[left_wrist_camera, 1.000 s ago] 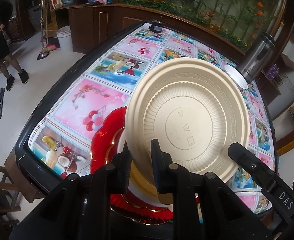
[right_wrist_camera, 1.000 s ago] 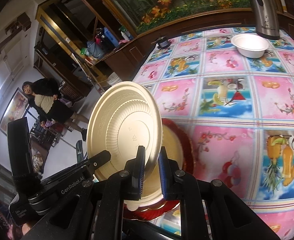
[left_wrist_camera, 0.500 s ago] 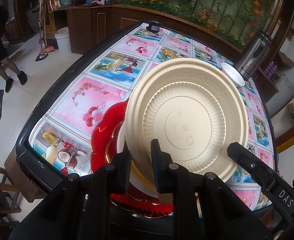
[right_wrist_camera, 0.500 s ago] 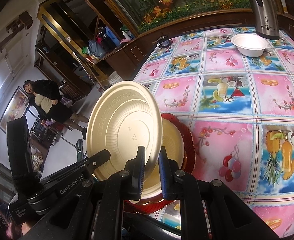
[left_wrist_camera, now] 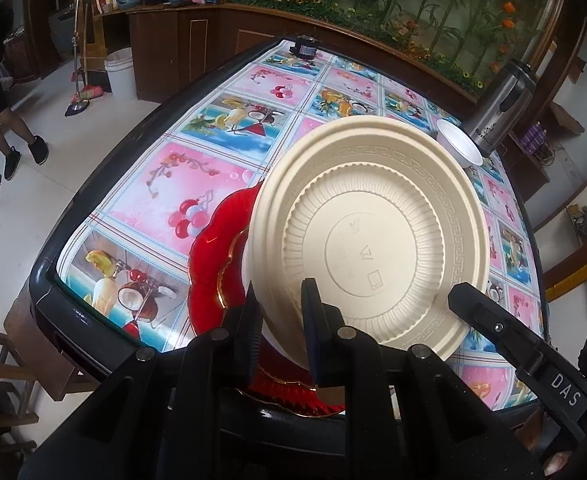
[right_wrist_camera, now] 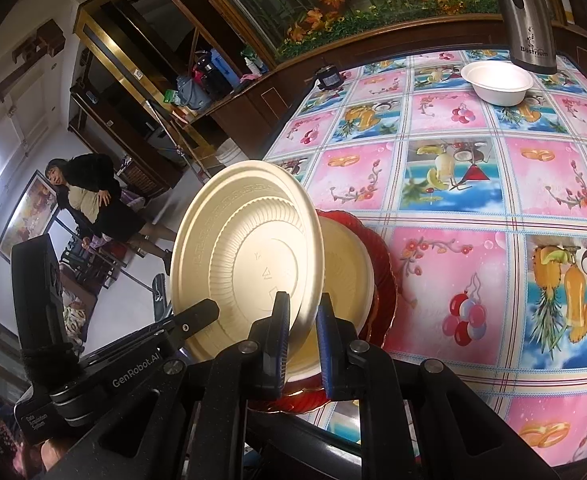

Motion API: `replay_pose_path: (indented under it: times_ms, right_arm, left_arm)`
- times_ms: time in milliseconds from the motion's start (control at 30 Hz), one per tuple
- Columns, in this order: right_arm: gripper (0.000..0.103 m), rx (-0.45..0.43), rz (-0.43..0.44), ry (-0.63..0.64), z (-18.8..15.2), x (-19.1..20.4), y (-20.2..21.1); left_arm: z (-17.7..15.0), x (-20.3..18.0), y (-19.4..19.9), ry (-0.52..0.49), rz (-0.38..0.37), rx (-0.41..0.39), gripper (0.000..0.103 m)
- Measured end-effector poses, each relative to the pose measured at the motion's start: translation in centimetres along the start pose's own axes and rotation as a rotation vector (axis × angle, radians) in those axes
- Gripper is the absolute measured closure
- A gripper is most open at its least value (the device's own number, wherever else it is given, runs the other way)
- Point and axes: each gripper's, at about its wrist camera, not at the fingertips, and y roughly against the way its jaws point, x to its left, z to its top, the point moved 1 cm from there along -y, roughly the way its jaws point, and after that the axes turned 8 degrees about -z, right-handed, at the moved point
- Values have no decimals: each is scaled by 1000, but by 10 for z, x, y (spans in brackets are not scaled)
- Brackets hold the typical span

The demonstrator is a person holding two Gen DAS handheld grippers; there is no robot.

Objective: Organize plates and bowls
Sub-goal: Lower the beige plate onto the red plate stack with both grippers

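The left gripper (left_wrist_camera: 279, 312) pinches the rim of a round cream plastic plate (left_wrist_camera: 373, 240), tilted on edge above a scalloped red plate (left_wrist_camera: 209, 248) at the near edge of the fruit-patterned tablecloth (right_wrist_camera: 453, 184). The right gripper (right_wrist_camera: 301, 320) clamps the same rim; a second cream dish (right_wrist_camera: 345, 264) seems to rest on the red plate. Farther right, a white bowl (right_wrist_camera: 497, 82) sits just beside a steel flask (right_wrist_camera: 527, 16).

A cream ribbed plate (left_wrist_camera: 373, 236) stands tilted on edge, underside showing, above a red scalloped plate (left_wrist_camera: 209, 248) apparently bearing another cream dish; white bowl (right_wrist_camera: 496, 82) at two o'clock.
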Motion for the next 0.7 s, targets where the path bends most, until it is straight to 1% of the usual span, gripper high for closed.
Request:
replay_pose_path:
  times_ms: [233, 333, 500, 700]
  right_arm:
    - [90, 33, -3, -8, -4, -3, -12]
    - [90, 44, -1, -11, -4, -3, -16]
    - [90, 59, 0, -10, -5, -4, -18]
    - [86, 81, 4, -10, -7, -5, -22]
  left_arm:
    - [-3, 4, -12, 5, 18, 38, 86]
    - [-5, 3, -11, -11, 34, 26, 86]
    - [-6, 0, -12, -28, 53, 28, 85]
    - [-7, 0, -11, -37, 62, 33, 84]
